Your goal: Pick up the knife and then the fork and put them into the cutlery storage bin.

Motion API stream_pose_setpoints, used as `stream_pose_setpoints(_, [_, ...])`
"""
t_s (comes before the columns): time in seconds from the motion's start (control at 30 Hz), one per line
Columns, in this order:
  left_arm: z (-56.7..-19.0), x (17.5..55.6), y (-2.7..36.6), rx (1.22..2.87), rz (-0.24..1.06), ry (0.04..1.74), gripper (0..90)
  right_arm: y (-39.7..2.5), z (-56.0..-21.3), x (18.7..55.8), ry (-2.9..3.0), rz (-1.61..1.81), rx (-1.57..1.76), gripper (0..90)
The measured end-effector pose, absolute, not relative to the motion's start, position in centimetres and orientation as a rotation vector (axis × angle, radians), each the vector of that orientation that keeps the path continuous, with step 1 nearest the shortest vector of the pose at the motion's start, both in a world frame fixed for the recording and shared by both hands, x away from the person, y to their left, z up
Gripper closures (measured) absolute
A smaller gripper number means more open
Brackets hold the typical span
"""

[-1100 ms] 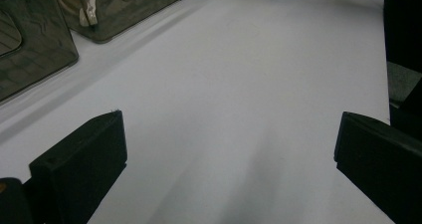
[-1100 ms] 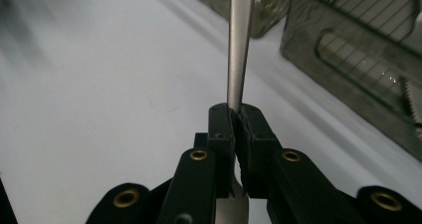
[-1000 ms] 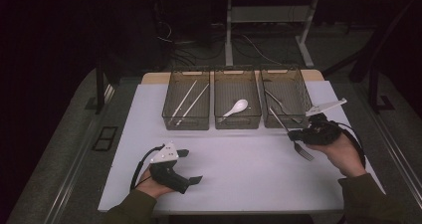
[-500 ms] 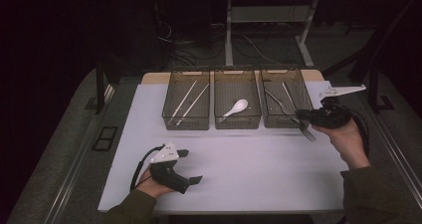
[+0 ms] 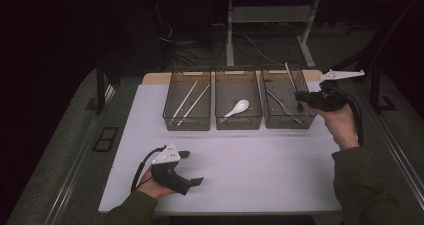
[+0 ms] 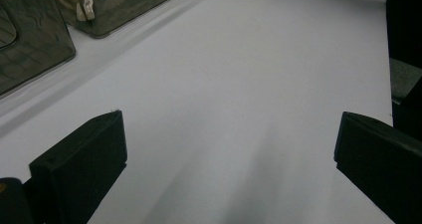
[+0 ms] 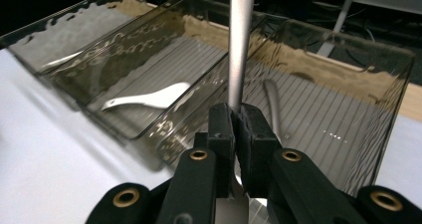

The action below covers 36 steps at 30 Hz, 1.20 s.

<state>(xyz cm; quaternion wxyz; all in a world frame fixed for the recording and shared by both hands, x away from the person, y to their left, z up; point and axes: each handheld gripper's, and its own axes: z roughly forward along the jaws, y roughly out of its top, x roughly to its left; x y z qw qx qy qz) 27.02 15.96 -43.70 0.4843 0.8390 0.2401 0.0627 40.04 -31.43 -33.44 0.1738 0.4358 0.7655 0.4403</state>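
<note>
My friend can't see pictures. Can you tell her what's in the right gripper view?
Black tongs pinch a long silver metal utensil handle that points straight up. Behind stand three clear smoky plastic bins: the middle one holds a white ceramic spoon, the nearest a silver utensil.

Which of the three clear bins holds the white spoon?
The middle clear plastic bin: a white ceramic spoon lies in it. The others hold slim chopsticks or metal cutlery.
</note>
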Motion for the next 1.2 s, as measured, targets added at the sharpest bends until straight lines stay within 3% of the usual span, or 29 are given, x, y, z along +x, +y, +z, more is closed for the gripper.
stream_pose_setpoints(0.37, [-43.7,26.9,15.9,2.043,0.148,0.583,0.0,-31.2,-34.7,44.0,2.142,1.209,1.255,84.5])
stream_pose_setpoints(0.67, [-43.7,26.9,15.8,2.045,0.14,0.576,0.0,-31.5,-37.7,46.3,2.209,1.018,1.33,84.5])
stream_pose_setpoints(1.1, [-43.8,26.9,15.8,2.051,0.129,0.572,0.0,-31.0,-39.3,47.1,2.318,0.891,1.341,83.3])
stream_pose_setpoints(1.2, [-43.8,26.9,15.7,2.052,0.13,0.569,0.0,-30.9,-39.4,47.0,2.331,0.883,1.337,77.2])
